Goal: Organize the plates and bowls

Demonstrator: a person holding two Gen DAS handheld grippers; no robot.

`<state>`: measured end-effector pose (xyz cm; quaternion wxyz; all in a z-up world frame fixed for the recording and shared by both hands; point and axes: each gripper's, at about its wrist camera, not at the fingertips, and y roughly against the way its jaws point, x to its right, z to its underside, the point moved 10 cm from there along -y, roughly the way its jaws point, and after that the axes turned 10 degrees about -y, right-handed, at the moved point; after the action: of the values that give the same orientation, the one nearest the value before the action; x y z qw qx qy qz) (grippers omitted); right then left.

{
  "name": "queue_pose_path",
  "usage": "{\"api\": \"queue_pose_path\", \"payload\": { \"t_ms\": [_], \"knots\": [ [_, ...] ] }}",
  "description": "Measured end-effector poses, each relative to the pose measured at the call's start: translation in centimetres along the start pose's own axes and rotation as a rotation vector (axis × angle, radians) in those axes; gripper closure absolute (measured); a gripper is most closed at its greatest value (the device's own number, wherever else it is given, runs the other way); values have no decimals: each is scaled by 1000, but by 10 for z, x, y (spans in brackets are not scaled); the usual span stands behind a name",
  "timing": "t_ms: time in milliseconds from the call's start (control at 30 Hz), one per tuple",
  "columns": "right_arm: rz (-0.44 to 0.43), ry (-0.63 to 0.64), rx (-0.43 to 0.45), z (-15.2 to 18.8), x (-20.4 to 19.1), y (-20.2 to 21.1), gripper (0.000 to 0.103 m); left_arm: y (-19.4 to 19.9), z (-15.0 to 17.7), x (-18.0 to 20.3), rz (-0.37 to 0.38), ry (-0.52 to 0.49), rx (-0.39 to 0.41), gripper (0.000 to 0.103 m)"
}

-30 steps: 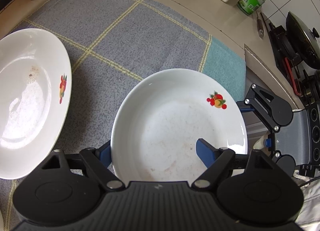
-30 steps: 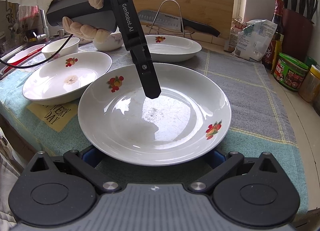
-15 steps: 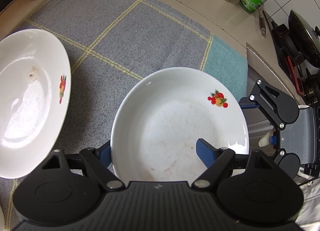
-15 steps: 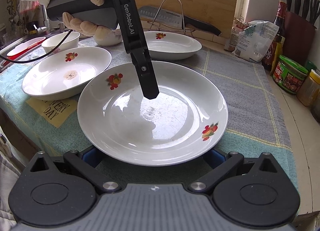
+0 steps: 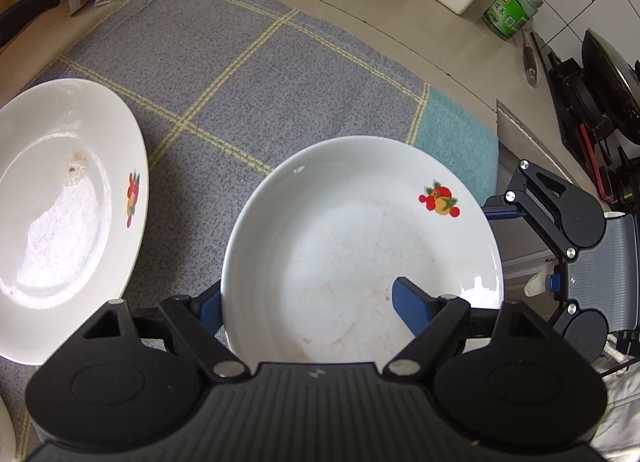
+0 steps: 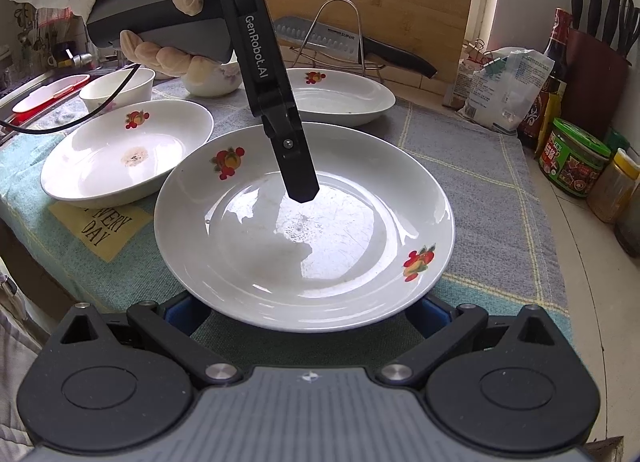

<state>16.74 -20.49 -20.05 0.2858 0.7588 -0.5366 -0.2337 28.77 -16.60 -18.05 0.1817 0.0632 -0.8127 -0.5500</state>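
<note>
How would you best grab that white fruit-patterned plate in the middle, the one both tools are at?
By its thin raised rim. The white fruit-patterned plate is shallow and wide, so only the edge fits between fingers. The left gripper already straddles the far rim, one finger inside; the right gripper could come low at the near edge.

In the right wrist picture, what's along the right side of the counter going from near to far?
Amber jar → green-lidded sauce jar → dark sauce bottle → knife block.
</note>
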Motion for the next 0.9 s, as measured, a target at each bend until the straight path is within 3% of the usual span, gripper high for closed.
{"api": "queue_pose_path", "payload": {
  "t_ms": [900],
  "knots": [
    [23,22,4,-31,83,-28,0,-18,-90,-26,-61,23,90,20]
  ]
}}
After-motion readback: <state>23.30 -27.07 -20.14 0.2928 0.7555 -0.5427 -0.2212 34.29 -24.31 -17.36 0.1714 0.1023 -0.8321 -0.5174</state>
